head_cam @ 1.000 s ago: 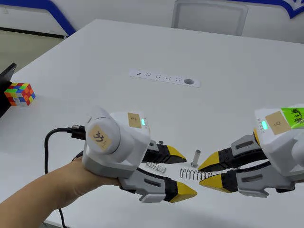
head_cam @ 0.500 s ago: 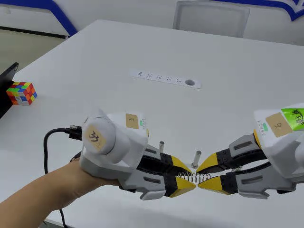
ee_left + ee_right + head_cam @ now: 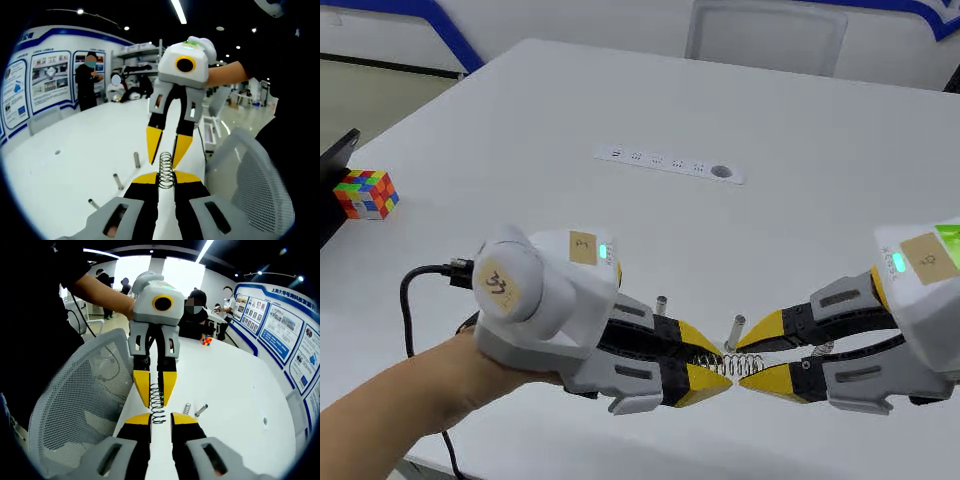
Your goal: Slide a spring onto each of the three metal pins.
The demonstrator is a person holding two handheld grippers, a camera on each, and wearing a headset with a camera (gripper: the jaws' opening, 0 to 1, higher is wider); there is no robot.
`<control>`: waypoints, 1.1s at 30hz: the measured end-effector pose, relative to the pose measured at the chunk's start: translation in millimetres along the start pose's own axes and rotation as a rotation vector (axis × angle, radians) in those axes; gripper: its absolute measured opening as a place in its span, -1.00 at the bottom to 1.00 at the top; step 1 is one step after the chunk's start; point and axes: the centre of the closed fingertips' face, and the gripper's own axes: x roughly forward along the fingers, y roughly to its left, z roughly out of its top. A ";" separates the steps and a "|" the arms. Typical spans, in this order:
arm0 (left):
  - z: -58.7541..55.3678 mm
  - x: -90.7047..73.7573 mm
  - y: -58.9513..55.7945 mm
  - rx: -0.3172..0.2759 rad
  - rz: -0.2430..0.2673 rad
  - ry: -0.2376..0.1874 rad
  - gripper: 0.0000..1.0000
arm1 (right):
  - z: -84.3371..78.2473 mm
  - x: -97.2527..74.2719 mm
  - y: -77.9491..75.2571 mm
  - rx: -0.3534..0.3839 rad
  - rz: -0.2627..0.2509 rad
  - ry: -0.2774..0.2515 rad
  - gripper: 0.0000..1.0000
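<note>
A small steel spring hangs level just above the white table, held at both ends. My left gripper is shut on its left end and my right gripper is shut on its right end, tips almost meeting. In the left gripper view the spring rises from my own jaws to the right gripper. In the right gripper view the spring runs up to the left gripper. Two upright metal pins stand just behind the tips. A second spring lies beside a pin.
A white power strip lies mid-table and a Rubik's cube sits at the left edge. A chair stands at the far side. A black cable trails from the left gripper. A mesh chair back is close by.
The left gripper has moved right from over the other spring and shut on the free end of the spring that the right gripper was holding. The right gripper drew back slightly to the right.
</note>
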 end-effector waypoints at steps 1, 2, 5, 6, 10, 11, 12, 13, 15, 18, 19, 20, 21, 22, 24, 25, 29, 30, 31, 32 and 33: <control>0.8 -0.5 -0.1 0.001 -0.001 -0.002 -0.79 | 0.0 -0.7 -0.5 0.016 0.001 -0.012 -0.69; 1.4 -1.0 0.1 0.002 0.000 -0.005 -0.79 | 0.0 -0.8 -1.0 0.024 -0.002 -0.016 -0.69; 4.1 -2.1 -0.2 0.000 -0.005 -0.017 -0.79 | -1.8 -0.9 -1.3 0.048 0.002 -0.021 -0.70; 4.6 -2.1 -0.2 0.003 -0.004 -0.017 -0.79 | -0.5 -1.0 -1.1 0.067 0.005 -0.032 -0.70; 6.0 -2.6 2.5 0.002 0.003 -0.021 -0.79 | 1.7 -1.9 -2.3 0.083 0.003 -0.047 -0.73; 6.6 -2.8 3.7 0.004 0.007 -0.023 -0.79 | 2.7 -2.1 -0.9 0.092 0.013 -0.056 -0.77; 7.0 -3.0 3.4 0.003 0.004 -0.023 -0.79 | 2.3 -2.2 -1.1 0.099 0.013 -0.057 -0.77; 7.1 -2.9 3.6 0.004 0.004 -0.022 -0.79 | 3.3 -2.8 -0.8 0.110 0.017 -0.065 -0.77; 7.0 -2.6 3.3 0.009 0.002 -0.020 -0.79 | 4.4 -3.5 -0.8 0.132 0.022 -0.073 -0.77; 7.5 -2.7 4.2 0.007 0.003 -0.022 -0.79 | 8.4 -6.0 -1.5 0.140 0.019 -0.096 -0.78; 7.3 -2.7 4.2 0.008 0.003 -0.021 -0.79 | 9.5 -6.6 -1.5 0.142 0.020 -0.101 -0.78; 7.3 -2.7 4.2 0.011 0.003 -0.019 -0.79 | 9.9 -7.0 -1.6 0.142 0.021 -0.102 -0.78; 7.0 -2.4 3.9 0.013 0.002 -0.017 -0.79 | 11.4 -7.7 -1.5 0.139 0.022 -0.106 -0.78; 6.3 -2.2 4.0 0.015 0.002 -0.012 -0.79 | 12.6 -8.2 -1.3 0.138 0.024 -0.110 -0.78; 4.4 -1.6 4.0 0.019 0.002 -0.002 -0.79 | 17.7 -9.9 -1.4 0.145 0.027 -0.133 -0.78; 3.8 -1.6 4.2 0.022 0.005 0.002 -0.79 | 20.4 -10.5 -1.9 0.152 0.028 -0.147 -0.78; 4.3 -2.4 5.8 0.012 0.020 0.004 -0.79 | 24.0 -10.1 -2.0 0.155 0.025 -0.159 -0.78; 4.3 -2.5 6.1 0.013 0.022 0.005 -0.79 | 26.0 -10.5 -2.2 0.170 0.025 -0.171 -0.78; 4.2 -2.7 6.2 0.016 0.025 0.006 -0.79 | 33.2 -11.3 -1.7 0.212 0.035 -0.218 -0.78; 4.4 -2.6 6.0 0.014 0.025 0.004 -0.79 | 36.4 -12.2 -2.7 0.232 0.036 -0.241 -0.78; 4.7 -2.3 5.6 0.011 0.024 0.000 -0.79 | 40.1 -12.9 -4.0 0.256 0.036 -0.266 -0.78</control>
